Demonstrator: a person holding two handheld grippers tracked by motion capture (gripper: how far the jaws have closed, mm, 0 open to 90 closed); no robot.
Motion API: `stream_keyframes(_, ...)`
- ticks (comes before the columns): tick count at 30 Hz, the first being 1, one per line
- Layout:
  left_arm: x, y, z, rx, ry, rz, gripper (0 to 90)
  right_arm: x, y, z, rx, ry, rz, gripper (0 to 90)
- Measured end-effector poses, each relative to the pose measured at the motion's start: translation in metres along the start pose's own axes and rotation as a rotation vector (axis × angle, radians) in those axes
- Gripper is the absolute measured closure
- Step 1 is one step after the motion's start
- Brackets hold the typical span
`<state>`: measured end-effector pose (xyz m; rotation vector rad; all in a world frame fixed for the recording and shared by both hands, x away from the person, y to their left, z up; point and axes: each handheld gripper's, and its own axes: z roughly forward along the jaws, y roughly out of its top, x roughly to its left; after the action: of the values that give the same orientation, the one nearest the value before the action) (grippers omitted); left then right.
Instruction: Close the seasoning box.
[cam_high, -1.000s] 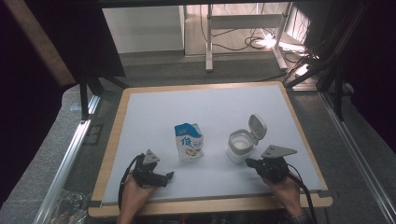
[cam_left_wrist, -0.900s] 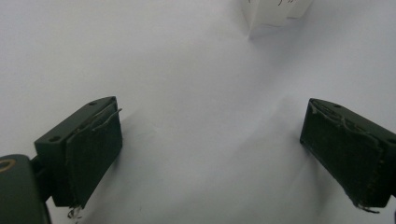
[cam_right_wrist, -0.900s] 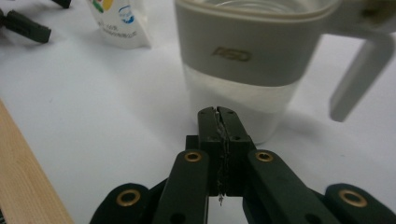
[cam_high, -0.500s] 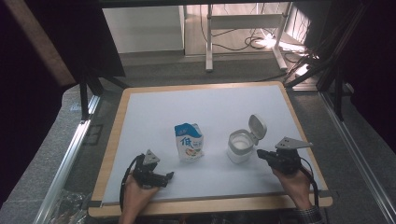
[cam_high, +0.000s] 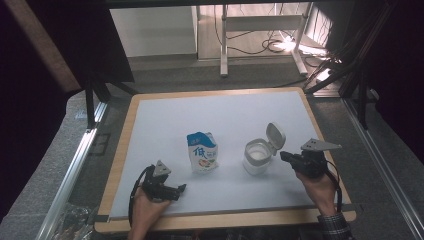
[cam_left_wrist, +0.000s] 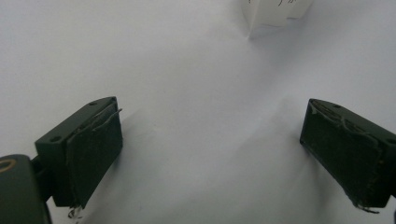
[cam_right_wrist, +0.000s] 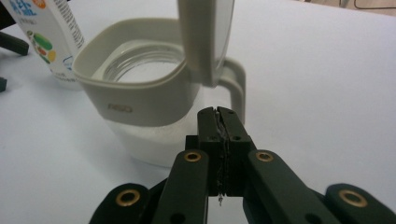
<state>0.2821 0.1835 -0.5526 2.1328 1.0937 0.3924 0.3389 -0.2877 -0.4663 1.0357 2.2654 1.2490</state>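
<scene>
At the near edge of the counter (cam_high: 150, 120), the left hand-held gripper (cam_high: 172, 190) lies low over the white surface in the person's left hand (cam_high: 145, 212). Its jaws stand wide apart with nothing between them, and in the left gripper view only bare counter lies between the two black pads (cam_left_wrist: 93, 154). A white corner of the carton (cam_left_wrist: 275, 11) shows at the top of that view, well ahead of the jaws.

To the right, the right hand-held gripper (cam_high: 284, 156) is held in the person's right hand (cam_high: 317, 187), a little farther from the near edge. Its jaws are pressed together and hold nothing. They point at the jar (cam_high: 257, 156), just beside its handle (cam_right_wrist: 236, 84), and whether they touch it I cannot tell.

The jar stands upright right of the counter's middle. It is clear with a grey collar, white powder fills the lower part, and its flip lid (cam_high: 276, 136) stands open on the side toward the right hand-held gripper.

The carton (cam_high: 202, 152), white and blue with printed characters, stands near the middle of the counter, left of the jar and apart from it.
</scene>
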Motion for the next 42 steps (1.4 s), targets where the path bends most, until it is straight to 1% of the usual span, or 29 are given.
stream_keyframes(11, 0.000, 0.000, 0.000, 0.000, 0.000, 0.000, 5.6, -0.011, 0.015, 0.000, -0.024, -0.008, 0.024, 88.8)
stream_keyframes(17, 0.000, 0.000, 0.000, 0.000, 0.000, -0.001, 5.6, -0.014, 0.025, -0.001, -0.030, -0.011, 0.019, 88.8)
stream_keyframes(21, 0.000, 0.000, 0.000, 0.000, 0.000, -0.001, 5.6, -0.017, 0.030, 0.000, -0.037, -0.001, 0.023, 88.8)
stream_keyframes(27, 0.000, 0.000, 0.000, 0.000, 0.000, -0.001, 5.6, -0.015, 0.035, 0.002, -0.038, 0.009, 0.014, 88.8)
stream_keyframes(32, 0.000, 0.000, 0.000, -0.001, 0.000, -0.002, 5.6, -0.014, 0.039, 0.003, -0.044, 0.025, 0.020, 88.8)
stream_keyframes(35, 0.000, 0.000, 0.000, -0.002, 0.000, 0.000, 5.6, -0.013, 0.040, 0.003, -0.046, 0.027, 0.012, 88.8)
stream_keyframes(42, 0.000, 0.000, 0.000, -0.002, 0.000, 0.000, 5.7, -0.007, 0.044, 0.006, -0.046, 0.055, 0.004, 88.8)
